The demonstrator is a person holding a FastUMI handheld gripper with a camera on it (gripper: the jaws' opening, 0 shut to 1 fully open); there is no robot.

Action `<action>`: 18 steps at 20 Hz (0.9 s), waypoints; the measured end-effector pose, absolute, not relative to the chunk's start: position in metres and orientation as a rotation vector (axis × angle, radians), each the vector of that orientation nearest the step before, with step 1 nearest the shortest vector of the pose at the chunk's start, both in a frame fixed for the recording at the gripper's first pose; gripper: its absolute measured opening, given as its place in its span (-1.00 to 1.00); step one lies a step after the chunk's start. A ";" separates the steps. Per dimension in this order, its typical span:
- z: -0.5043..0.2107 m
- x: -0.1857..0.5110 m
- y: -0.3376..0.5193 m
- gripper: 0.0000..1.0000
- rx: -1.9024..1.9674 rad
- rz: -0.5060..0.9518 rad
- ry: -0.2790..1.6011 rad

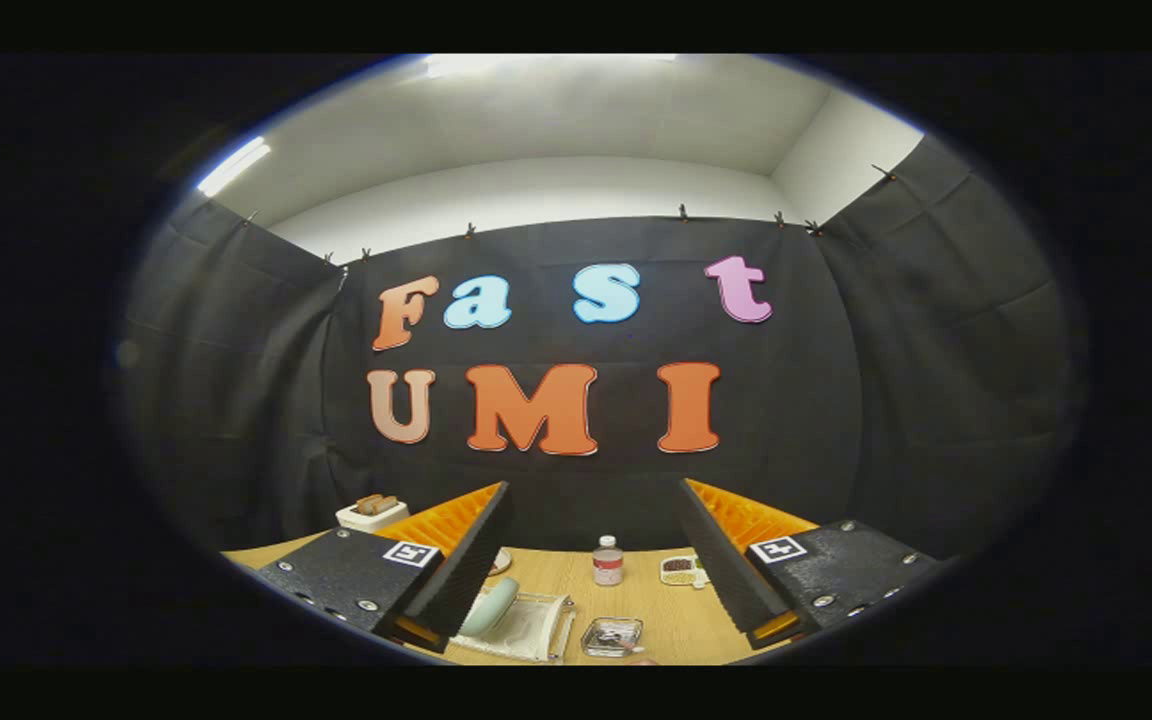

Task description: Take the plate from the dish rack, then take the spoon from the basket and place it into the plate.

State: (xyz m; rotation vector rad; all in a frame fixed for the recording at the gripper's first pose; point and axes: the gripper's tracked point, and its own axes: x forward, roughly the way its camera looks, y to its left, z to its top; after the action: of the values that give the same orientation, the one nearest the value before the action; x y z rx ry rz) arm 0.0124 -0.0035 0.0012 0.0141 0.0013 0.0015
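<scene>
Gripper [591,585] hovers with fingers spread wide and empty above the table [666,625], plate [489,606] standing in the near rack [526,630] between them, untouched; both pickups appear left to do

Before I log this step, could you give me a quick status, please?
Gripper open, holding nothing. Plate upright in dish rack, just ahead. Bottle beyond.

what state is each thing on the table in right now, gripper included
gripper: open, fingers spread wide, holding nothing, raised above the table
plate: pale green, standing on edge in the dish rack, not yet taken
bottle: upright, cap on, beyond the fingers
small clear tray: lying flat beside the rack, dark contents too small to tell
</scene>
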 end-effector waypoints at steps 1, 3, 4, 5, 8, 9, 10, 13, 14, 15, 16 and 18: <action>0.000 0.014 -0.002 0.95 0.021 0.007 0.005; 0.002 0.018 -0.004 0.95 0.025 0.009 0.001; 0.003 0.020 -0.004 0.95 0.019 0.008 -0.003; 0.004 0.022 -0.005 0.95 0.010 0.004 -0.008; 0.006 0.030 -0.003 0.94 -0.030 0.010 -0.010; 0.007 0.031 -0.001 0.94 -0.033 0.017 -0.011; 0.006 0.034 0.001 0.94 -0.029 0.026 -0.006; -0.009 0.041 0.007 0.94 -0.009 0.043 0.060; -0.017 0.043 0.008 0.94 -0.003 0.046 0.091; -0.024 0.048 0.011 0.94 0.004 0.049 0.122; -0.035 0.051 0.013 0.94 0.012 0.056 0.161; -0.055 0.058 0.019 0.95 0.024 0.072 0.247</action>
State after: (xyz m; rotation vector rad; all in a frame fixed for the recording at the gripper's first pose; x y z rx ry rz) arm 0.0577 0.0190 -0.0551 0.0244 0.2468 0.0724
